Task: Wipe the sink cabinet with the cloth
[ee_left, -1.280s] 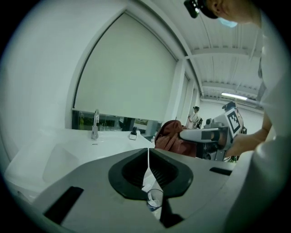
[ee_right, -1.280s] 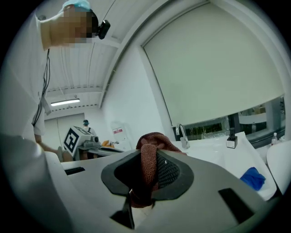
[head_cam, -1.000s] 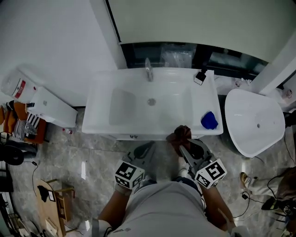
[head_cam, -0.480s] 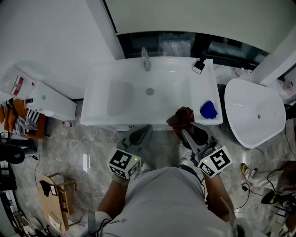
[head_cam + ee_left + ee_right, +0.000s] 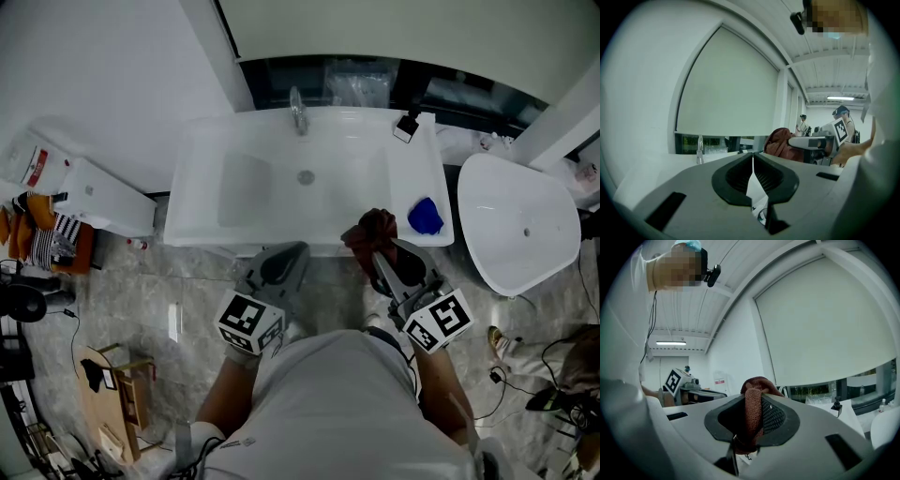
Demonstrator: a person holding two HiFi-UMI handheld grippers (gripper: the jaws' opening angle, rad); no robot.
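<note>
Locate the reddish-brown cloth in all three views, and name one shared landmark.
Head view: cloth at the front edge of the sink, in the right claw.
Left gripper view: right of centre, beyond the shut left claw.
Right gripper view: dead centre, pinched in the claw.
Shared landmark: the faucet.

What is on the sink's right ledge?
A crumpled blue thing near the front and a small black-and-white item at the back corner. The cloth in the right gripper hides part of the sink front edge.
</note>
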